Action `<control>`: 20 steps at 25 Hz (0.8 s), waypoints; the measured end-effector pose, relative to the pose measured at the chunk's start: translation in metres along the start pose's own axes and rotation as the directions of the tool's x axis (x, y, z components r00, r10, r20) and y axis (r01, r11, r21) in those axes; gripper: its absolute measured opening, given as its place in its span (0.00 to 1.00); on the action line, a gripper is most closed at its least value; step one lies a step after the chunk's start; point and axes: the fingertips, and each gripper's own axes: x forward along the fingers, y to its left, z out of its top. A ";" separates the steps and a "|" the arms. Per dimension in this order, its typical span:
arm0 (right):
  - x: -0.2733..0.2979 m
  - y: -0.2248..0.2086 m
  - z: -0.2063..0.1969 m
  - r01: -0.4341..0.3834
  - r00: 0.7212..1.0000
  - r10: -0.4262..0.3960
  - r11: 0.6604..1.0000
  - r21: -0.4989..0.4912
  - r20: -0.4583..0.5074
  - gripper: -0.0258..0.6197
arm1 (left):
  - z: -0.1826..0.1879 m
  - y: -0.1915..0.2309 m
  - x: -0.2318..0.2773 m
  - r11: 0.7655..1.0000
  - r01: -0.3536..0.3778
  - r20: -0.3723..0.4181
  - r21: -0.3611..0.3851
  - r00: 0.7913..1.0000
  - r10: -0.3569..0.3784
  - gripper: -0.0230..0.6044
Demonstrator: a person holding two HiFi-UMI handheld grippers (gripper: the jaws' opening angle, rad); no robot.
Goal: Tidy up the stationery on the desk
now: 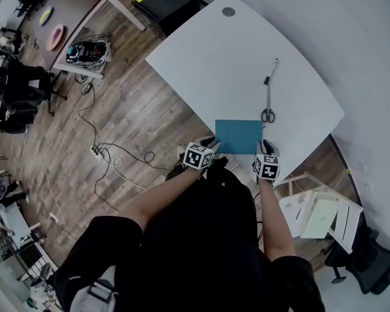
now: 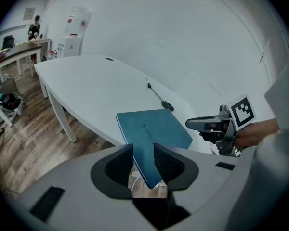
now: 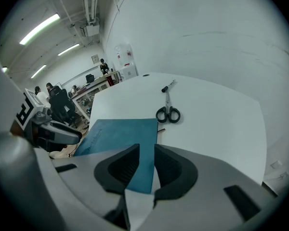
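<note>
A teal notebook [image 1: 238, 136] lies flat on the white desk [image 1: 227, 64], its near edge over the desk's front edge. My left gripper [image 1: 214, 149] is at its near left corner, and in the left gripper view that corner [image 2: 151, 131] runs between the jaws [image 2: 143, 160], which stand apart from it. My right gripper [image 1: 262, 149] is at the near right corner; its jaws [image 3: 146, 162] also stand apart around the cover [image 3: 118, 136]. Black-handled scissors [image 1: 268, 106] lie just beyond the notebook, with a pen [image 1: 272, 70] past their tips.
A round grommet [image 1: 228, 11] sits at the desk's far end. A white stand with papers [image 1: 318, 216] is to the right of the person. Cables [image 1: 110, 158] trail over the wooden floor on the left. A black case [image 1: 169, 2] and another table [image 1: 71, 12] stand farther off.
</note>
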 end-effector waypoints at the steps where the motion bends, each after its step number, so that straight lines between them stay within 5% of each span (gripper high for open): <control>1: 0.002 0.001 -0.004 -0.005 1.000 0.005 1.000 0.003 -0.012 0.19 | -0.003 0.001 0.001 1.000 0.002 -0.007 -0.012 1.000 -0.002 0.24; 13: 0.015 -0.001 -0.021 -0.071 0.995 0.077 0.994 0.086 -0.066 0.21 | -0.019 0.005 0.015 0.995 -0.009 -0.078 -0.096 0.997 0.001 0.29; 20: 0.015 -0.001 -0.024 -0.064 0.996 0.072 0.985 0.159 -0.050 0.21 | -0.015 0.002 0.009 0.997 -0.017 -0.104 -0.075 0.995 0.009 0.29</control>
